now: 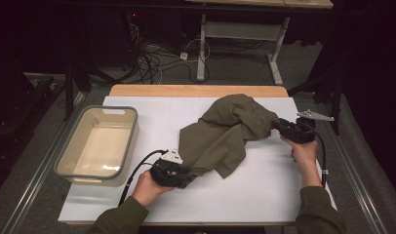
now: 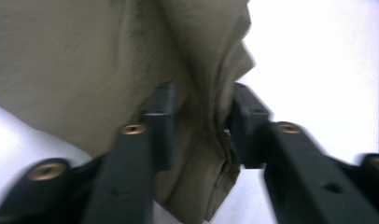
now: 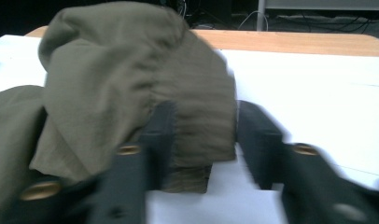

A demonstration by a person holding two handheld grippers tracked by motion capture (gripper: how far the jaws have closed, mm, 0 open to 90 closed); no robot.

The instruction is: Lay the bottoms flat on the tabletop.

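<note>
- High view: olive garment (image 1: 225,134) strung slantwise across the white counter (image 1: 264,190), long axis from left gripper (image 1: 179,176) at its near end to right gripper (image 1: 282,127) at its far end; tub (image 1: 69,163) off left.
- Left gripper view: jaws part open, hem between, pads loose.
- Right gripper view: jaws part open, cuff between, gap at one pad.

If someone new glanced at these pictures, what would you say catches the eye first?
First, the crumpled olive-green garment lying across the middle of the white table, stretched between the left tongs at its near end and the right tongs at its far right end. Both tongs have cloth between their parted jaws. Next, the beige tub with a grey rim at the table's left edge.
</note>
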